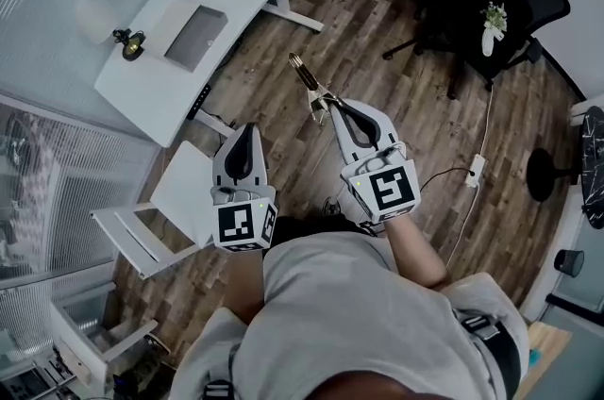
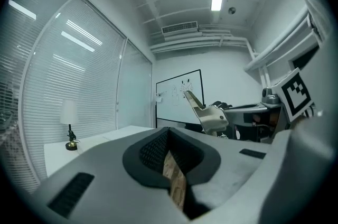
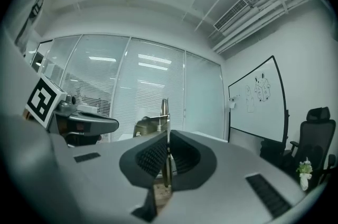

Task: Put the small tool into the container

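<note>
Head view steeply down, gripper views level (both catch whiteboard (image 2: 171, 104))

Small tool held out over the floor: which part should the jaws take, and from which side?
Its flat rear end, jaws closing on the two broad faces, coming from behind along its length. In the right gripper view the small tool is a thin plate, edge-on; the right gripper holds it so, slim tip free ahead.

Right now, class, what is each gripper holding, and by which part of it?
The right gripper pinches the small brass-coloured metal tool by its thin rear end, the rest jutting ahead of the jaws. The left gripper holds nothing.
</note>
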`<action>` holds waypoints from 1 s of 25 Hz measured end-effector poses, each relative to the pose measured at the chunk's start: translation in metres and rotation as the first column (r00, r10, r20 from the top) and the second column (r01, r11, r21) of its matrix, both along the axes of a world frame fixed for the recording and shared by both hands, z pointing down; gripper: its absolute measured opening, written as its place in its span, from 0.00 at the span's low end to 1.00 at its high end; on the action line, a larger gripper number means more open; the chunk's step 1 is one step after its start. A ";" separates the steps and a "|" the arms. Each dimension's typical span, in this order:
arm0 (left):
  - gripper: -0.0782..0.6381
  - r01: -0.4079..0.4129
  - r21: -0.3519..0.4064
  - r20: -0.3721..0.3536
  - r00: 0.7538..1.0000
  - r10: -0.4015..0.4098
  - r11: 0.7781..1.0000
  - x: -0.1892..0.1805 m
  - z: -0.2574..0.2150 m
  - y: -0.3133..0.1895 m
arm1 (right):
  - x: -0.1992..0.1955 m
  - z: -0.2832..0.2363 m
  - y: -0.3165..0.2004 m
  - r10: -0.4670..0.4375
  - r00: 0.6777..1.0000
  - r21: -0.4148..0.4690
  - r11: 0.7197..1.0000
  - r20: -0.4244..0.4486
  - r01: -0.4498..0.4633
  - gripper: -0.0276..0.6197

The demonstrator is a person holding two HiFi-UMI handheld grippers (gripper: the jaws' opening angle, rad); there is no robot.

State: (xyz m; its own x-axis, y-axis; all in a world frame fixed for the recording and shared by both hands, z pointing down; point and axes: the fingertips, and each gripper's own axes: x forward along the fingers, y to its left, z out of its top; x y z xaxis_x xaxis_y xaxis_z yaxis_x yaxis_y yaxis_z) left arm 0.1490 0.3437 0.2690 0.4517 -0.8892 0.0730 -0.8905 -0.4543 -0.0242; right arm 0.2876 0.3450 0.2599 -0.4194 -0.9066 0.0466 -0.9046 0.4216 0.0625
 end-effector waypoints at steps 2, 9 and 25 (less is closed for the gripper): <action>0.14 0.009 -0.019 0.001 1.000 -0.009 1.000 0.002 0.005 -0.004 | 0.005 0.006 -0.007 -0.005 1.000 -0.021 1.000 0.004 0.005 0.09; 0.14 0.008 -0.060 0.014 1.000 -0.007 0.998 0.005 0.020 -0.030 | 0.006 0.018 -0.032 -0.014 1.000 -0.048 0.999 0.012 0.015 0.09; 0.14 -0.036 -0.084 -0.017 0.999 0.035 0.996 -0.013 0.033 -0.178 | -0.013 0.032 -0.165 -0.005 0.999 -0.080 0.997 -0.040 0.002 0.09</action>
State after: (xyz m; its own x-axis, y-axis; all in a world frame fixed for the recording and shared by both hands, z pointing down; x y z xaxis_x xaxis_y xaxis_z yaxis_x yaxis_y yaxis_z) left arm 0.1357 0.1658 0.3023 0.4848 -0.8635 0.1393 -0.8736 -0.4858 0.0294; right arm 0.2742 0.1800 0.2919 -0.4189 -0.8978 0.1359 -0.9005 0.4300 0.0649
